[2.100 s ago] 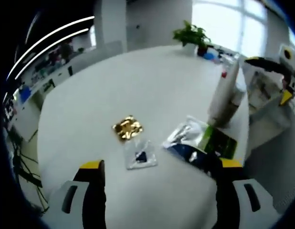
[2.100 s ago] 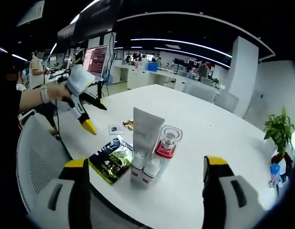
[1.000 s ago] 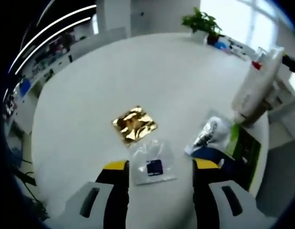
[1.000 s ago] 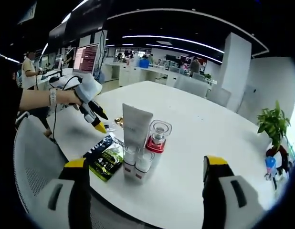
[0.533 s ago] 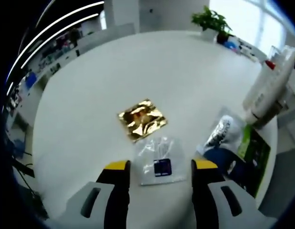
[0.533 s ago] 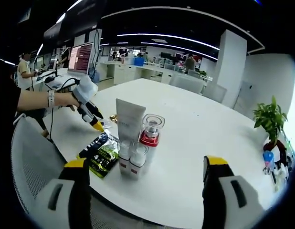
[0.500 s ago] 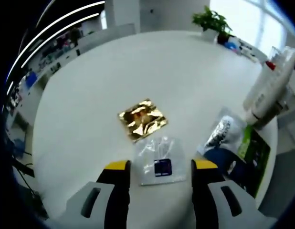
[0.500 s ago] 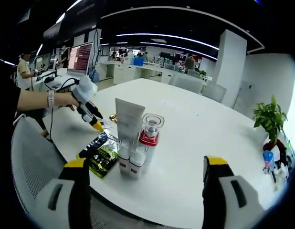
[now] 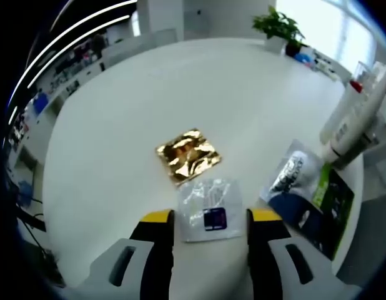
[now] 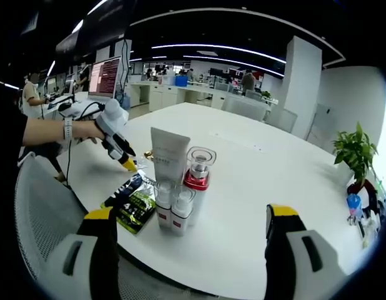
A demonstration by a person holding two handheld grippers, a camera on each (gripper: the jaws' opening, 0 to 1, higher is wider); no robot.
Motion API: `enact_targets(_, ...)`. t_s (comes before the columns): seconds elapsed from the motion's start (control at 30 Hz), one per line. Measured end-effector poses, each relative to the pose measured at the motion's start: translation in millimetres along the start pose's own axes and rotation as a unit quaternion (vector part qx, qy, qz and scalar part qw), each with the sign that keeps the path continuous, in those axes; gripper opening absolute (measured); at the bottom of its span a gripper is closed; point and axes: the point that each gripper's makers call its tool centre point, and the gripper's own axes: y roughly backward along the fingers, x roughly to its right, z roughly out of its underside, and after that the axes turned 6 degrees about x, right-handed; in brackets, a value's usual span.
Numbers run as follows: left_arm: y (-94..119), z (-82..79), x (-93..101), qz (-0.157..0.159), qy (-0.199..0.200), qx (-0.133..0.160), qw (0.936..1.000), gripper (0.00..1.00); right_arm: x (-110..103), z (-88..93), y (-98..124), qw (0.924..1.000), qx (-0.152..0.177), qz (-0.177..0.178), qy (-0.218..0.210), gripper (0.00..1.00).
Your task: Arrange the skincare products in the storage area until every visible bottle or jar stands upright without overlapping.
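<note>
Left tongs (image 9: 208, 219) stand partly open, straddling a clear plastic sachet with a dark blue square (image 9: 210, 217) lying flat on the round white bench (image 9: 118, 112), a crinkled gold foil sachet (image 9: 188, 155) just beyond at 11 o'clock. Right tongs (image 10: 192, 215) hang wide open and empty before the upright cluster: white squeeze tube (image 10: 168, 159), red-collared clear-capped bottle (image 10: 197, 170) and two small white bottles (image 10: 173, 210), apparently touching, with a green-and-black flat packet (image 10: 132, 203) at 9 o'clock.
</note>
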Motion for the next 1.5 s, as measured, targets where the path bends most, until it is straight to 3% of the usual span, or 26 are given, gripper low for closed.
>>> enact_targets(0.37,2.8,3.2,0.5,0.011,-0.012,-0.008,0.9998,0.37,-1.7,1.3,-1.2,1.0,0.0,-0.009,0.003,0.99)
enact_targets(0.9,16.7,22.6,20.4,0.055,-0.065,-0.031,0.9959,0.37,-7.5,1.7,-7.4,0.9996,-0.001,-0.027,0.005,0.99)
enact_targets(1.33,29.3,41.3,41.4,0.103,-0.127,-0.053,0.9852,0.37,-11.6,3.0,-12.4,0.9992,-0.002,-0.039,0.007,0.99)
enact_targets(1.5,37.8,51.2,55.3,0.137,-0.175,-0.069,0.9724,0.37,-12.7,4.7,-13.7,0.999,-0.005,-0.043,0.009,0.99)
